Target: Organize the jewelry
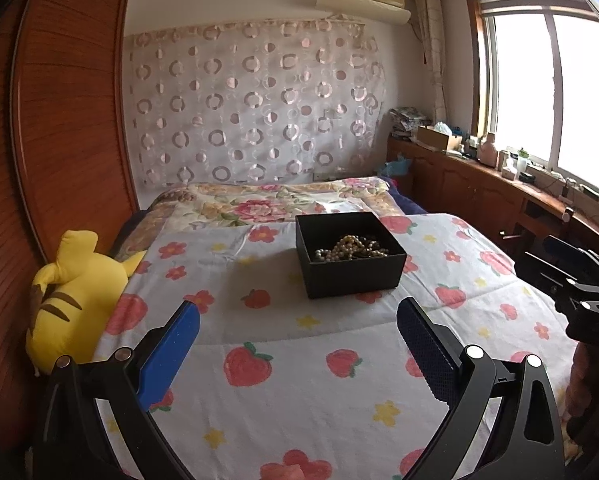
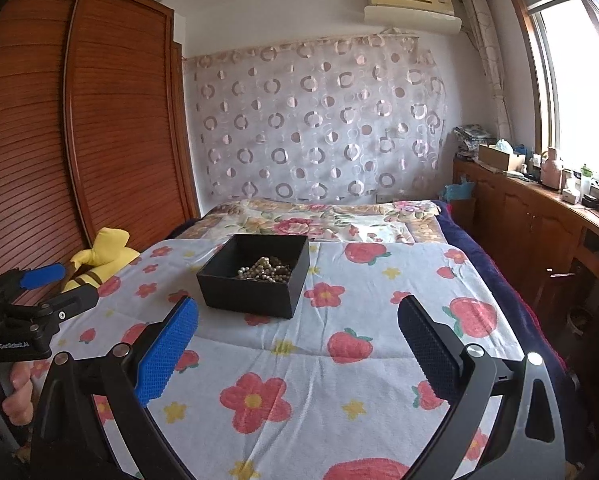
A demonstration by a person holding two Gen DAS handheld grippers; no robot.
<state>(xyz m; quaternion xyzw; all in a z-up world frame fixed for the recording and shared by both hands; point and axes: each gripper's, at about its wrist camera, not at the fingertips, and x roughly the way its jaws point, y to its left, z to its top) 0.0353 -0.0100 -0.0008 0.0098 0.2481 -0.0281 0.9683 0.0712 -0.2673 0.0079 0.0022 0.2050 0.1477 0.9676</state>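
The open black cardboard box (image 1: 349, 256) holding a heap of pearl-bead necklaces (image 1: 351, 247) sits on the strawberry-print bedsheet (image 1: 299, 380), ahead of both spread, empty claws: right of centre for the left gripper (image 1: 297, 354), left of centre for the right gripper (image 2: 298, 350), so neither looks clearly nearer.

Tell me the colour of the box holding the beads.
Black, a matte open box; the beads inside are pale pearl-coloured. Clearest in the left wrist view.

I see a black box (image 1: 351, 256) on a white sheet (image 1: 299, 380) printed with red strawberries, yellow toy (image 1: 75, 300) at left.
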